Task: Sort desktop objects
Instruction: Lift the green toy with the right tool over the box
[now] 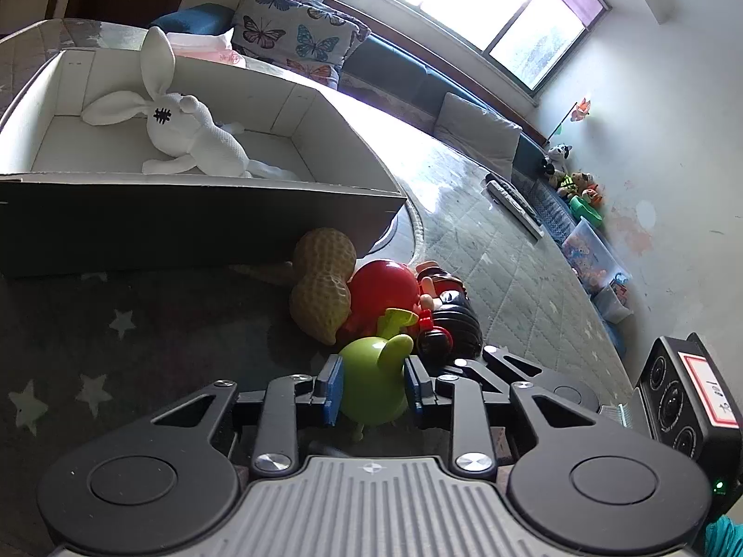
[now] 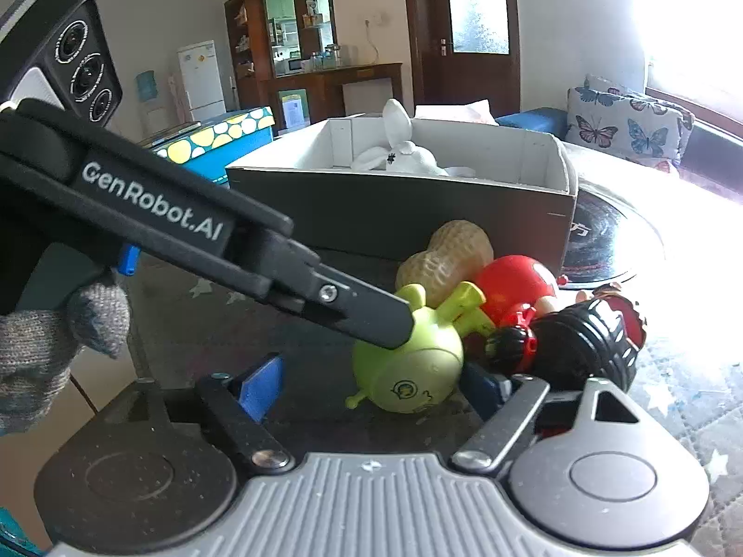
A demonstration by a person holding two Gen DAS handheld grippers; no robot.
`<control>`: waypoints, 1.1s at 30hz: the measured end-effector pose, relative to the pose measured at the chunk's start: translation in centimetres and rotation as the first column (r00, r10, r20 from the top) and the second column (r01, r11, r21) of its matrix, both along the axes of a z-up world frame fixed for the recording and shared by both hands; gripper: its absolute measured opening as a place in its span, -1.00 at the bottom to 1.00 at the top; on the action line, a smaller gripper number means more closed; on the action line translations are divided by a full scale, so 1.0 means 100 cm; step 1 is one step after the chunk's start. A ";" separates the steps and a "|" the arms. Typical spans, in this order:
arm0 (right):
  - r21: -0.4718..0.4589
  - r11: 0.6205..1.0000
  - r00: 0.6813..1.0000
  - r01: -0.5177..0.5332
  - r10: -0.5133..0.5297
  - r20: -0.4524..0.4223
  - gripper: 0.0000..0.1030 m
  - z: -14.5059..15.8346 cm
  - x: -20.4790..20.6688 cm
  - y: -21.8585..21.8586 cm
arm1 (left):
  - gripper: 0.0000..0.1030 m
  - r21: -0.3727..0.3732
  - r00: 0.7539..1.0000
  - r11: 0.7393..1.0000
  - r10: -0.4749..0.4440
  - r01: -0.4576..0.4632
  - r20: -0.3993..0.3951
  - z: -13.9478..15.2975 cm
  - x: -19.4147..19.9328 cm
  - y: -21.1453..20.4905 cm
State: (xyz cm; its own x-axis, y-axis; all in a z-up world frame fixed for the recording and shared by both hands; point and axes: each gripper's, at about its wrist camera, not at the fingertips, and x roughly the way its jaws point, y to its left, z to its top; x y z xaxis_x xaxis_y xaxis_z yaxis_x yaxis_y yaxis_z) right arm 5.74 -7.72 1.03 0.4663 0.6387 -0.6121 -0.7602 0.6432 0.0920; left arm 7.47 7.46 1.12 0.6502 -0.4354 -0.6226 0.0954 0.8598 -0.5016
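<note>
Spread across the scene: a worktop (image 1: 487, 250) under a grey quilted cover with pale stars. Toward its far side, a large open cardboard box (image 1: 199, 227), dark outside and white inside, with a white plush rabbit (image 1: 185, 134) lying on its floor. Just in front of the box's near wall, a tight cluster: a tan rubber peanut-shaped toy (image 1: 322, 285), a glossy red round toy (image 1: 387, 290) touching it, a black-and-red plastic figure (image 1: 446, 320) on the side away from the peanut, and nearest, a lime-green round rubber toy with stubby ears (image 1: 374, 380). Left gripper (image 1: 374, 387) reaching over the cover, blue-padded fingers (image 1: 334, 387) partly closed, clamped on either side of the green toy. Right gripper (image 2: 381, 390) low beside it, fingers (image 2: 262, 385) standing apart, one pad clear of the green toy, the other partly hidden behind it by the black figure; contact there cannot be told. Grey knit glove (image 2: 46, 352) at the left handle.
</note>
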 end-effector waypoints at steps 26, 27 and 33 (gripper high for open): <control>0.048 0.999 0.993 0.019 -0.024 0.116 -0.05 0.056 0.013 0.000 | -0.78 -0.053 0.986 0.998 0.042 -0.033 0.163 0.052 -0.001 0.019; 0.051 0.999 0.991 0.018 -0.025 0.131 -0.05 0.061 0.019 0.003 | -0.78 -0.054 0.983 0.998 0.049 -0.040 0.177 0.058 0.005 0.022; 0.050 0.999 0.983 0.016 -0.025 0.182 -0.05 0.085 0.067 0.029 | -0.78 -0.078 0.968 0.993 0.099 -0.083 0.232 0.075 0.052 0.042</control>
